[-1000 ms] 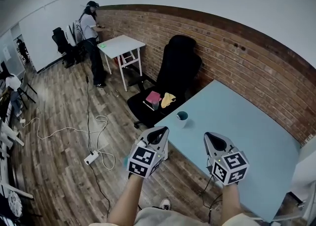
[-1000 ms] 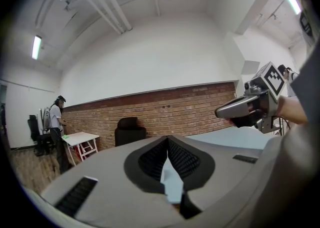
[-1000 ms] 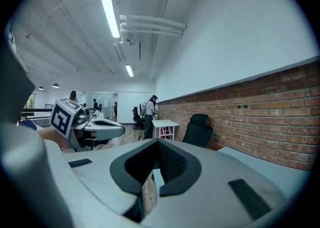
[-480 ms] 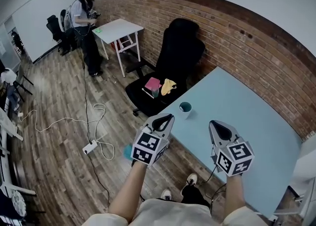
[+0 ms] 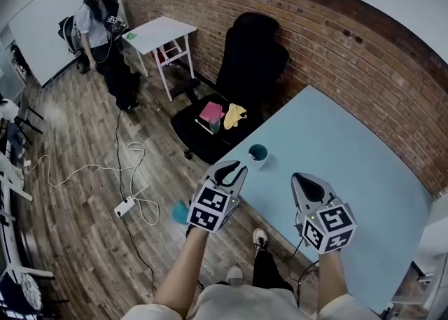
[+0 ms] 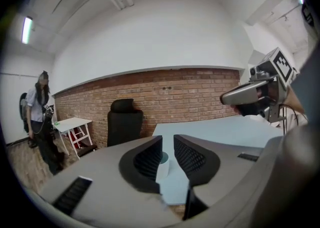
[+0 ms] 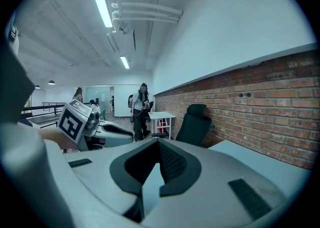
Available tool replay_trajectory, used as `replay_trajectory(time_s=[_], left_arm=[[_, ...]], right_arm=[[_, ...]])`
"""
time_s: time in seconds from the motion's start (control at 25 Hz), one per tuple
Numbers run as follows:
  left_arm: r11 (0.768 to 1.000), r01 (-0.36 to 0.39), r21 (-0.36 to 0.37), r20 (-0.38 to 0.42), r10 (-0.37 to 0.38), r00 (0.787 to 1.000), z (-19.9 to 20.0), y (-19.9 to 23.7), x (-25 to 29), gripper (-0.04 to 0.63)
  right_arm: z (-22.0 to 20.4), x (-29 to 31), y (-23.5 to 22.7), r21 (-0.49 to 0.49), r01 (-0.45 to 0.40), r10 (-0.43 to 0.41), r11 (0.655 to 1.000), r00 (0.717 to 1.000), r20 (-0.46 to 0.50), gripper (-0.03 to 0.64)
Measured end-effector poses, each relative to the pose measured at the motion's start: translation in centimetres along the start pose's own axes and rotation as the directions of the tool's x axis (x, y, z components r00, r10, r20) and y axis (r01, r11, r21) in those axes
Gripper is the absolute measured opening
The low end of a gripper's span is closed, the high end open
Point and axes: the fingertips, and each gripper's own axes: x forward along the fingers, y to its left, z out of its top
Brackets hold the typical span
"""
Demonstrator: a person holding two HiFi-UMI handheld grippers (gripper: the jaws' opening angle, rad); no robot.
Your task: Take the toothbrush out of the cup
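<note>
A white cup with a teal inside stands near the left corner of the light blue table. No toothbrush shows in it from here. My left gripper hovers just short of the cup, at the table's near edge. Its jaws are opening, with nothing between them. In the left gripper view the cup shows through the gap of my left gripper, beyond the tips. My right gripper hangs over the table's front edge to the right, tips together and empty. In its own view the right gripper holds nothing.
A black office chair with a pink book and a yellow cloth on its seat stands left of the table. A person stands by a small white table. Cables and a power strip lie on the wooden floor.
The left gripper's jaws have parted from shut. Both grippers stay near the table's front edge. The person at the back has stepped closer.
</note>
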Motion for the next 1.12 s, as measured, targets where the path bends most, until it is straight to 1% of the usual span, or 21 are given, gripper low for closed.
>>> replay_trajectory(time_s=[0.12, 0.48, 0.64, 0.8, 1.12], left_arm=[[1.000, 0.015, -0.013, -0.042, -0.015, 0.999, -1.7, 0.3, 2.5, 0.130], [0.998, 0.036, -0.059, -0.120, -0.043, 0.992, -6.4, 1.8, 9.1, 0.152], [0.998, 0.035, -0.046, -0.159, -0.042, 0.986, -8.4, 2.7, 11.8, 0.152], [0.998, 0.039, -0.052, -0.193, -0.049, 0.980, -10.2, 3.0, 13.3, 0.152], [0.994, 0.045, -0.101, -0.218, -0.066, 0.974, -11.9, 3.0, 15.2, 0.152]], right_arm=[[-0.8, 1.7, -1.2, 0.015, -0.008, 0.008, 1.000, 1.000, -0.010, 0.018], [-3.4, 6.8, -4.6, 0.040, -0.020, 0.022, 0.999, 0.999, -0.047, 0.019], [-4.7, 8.7, -5.8, 0.050, -0.030, 0.033, 0.998, 0.997, -0.072, 0.020], [-6.0, 9.8, -6.4, 0.056, -0.037, 0.042, 0.998, 0.994, -0.102, 0.020], [-7.8, 10.8, -7.5, 0.074, -0.046, 0.056, 0.996, 0.989, -0.140, 0.020]])
